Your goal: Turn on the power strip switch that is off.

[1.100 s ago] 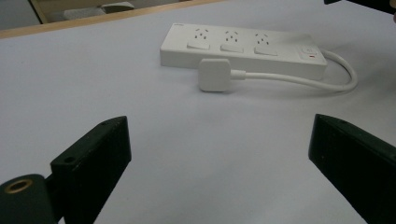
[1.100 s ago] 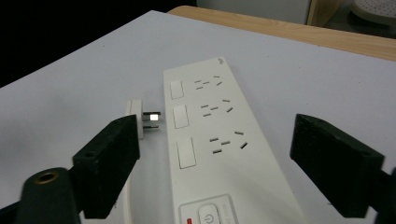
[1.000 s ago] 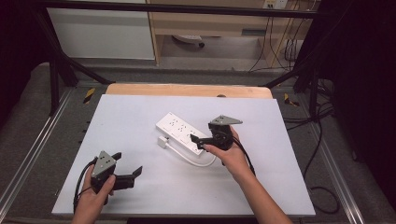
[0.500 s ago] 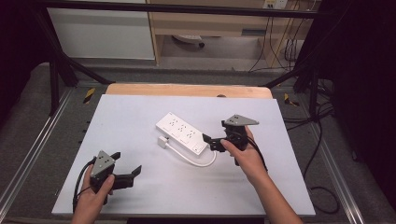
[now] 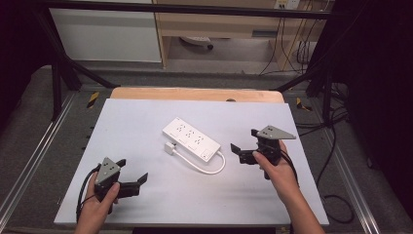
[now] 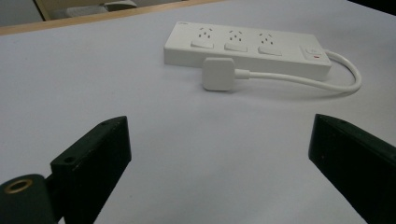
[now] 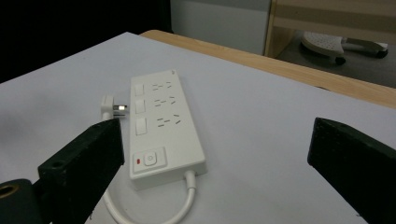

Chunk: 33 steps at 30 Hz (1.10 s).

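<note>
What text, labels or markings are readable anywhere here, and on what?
None readable.
Power strip: a faint raised mark at its far corner, too small to read.
Its switch: a round symbol and a red indicator beside it, no letters.
Plug, both grippers: no print visible.

The white smooth plastic power strip [image 5: 191, 139] lies on the matt white table [image 5: 146, 122], whose far edge is bare wood.

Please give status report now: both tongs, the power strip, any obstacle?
Left tongs open, empty. Right tongs open, empty, beside power strip. Strip flat on table, plug loose alongside. Nothing in the way.
</note>
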Motion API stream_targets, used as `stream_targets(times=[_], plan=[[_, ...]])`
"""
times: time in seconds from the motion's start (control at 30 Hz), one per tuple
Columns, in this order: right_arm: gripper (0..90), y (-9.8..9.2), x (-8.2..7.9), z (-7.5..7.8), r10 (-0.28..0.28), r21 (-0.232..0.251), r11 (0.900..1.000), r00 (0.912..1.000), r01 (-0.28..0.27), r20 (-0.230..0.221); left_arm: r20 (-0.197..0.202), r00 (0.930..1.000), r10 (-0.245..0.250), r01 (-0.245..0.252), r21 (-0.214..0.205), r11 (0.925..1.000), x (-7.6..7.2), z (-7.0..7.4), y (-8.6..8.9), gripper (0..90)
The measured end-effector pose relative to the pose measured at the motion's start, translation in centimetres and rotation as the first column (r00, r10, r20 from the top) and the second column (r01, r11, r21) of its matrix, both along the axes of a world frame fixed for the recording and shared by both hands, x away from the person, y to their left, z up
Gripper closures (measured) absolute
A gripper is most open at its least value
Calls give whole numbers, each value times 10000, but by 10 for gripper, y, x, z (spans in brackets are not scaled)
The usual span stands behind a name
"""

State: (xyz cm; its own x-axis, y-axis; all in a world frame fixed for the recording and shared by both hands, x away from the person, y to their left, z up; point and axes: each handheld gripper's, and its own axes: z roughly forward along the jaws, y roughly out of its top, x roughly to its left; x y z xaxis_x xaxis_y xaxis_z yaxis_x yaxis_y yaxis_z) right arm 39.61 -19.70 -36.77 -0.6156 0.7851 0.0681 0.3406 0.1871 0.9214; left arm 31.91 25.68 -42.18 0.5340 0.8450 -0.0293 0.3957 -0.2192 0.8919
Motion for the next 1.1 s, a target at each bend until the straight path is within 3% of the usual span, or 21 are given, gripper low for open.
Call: stream_targets(times=[0.33, 0.6, 0.87, 1.1], plan=[[48, -49, -18, -6, -938, 393, 9949, 9953, 928, 244, -28, 10000, 6, -6, -8, 10000, 0, 0, 0, 59], [61, -80, -30, -22, -1383, 584, 9889, 9902, 1369, 208, -47, 10000, 32, -32, 20, 10000, 0, 0, 2, 59], [66, -92, -36, -41, -1578, 469, 9865, 9874, 1571, 131, -54, 10000, 83, -83, -1, 10000, 0, 0, 2, 59], [60, -90, -37, -61, -1501, 394, 9879, 9887, 1501, -31, -46, 10000, 63, -63, -19, 10000, 0, 0, 2, 59]])
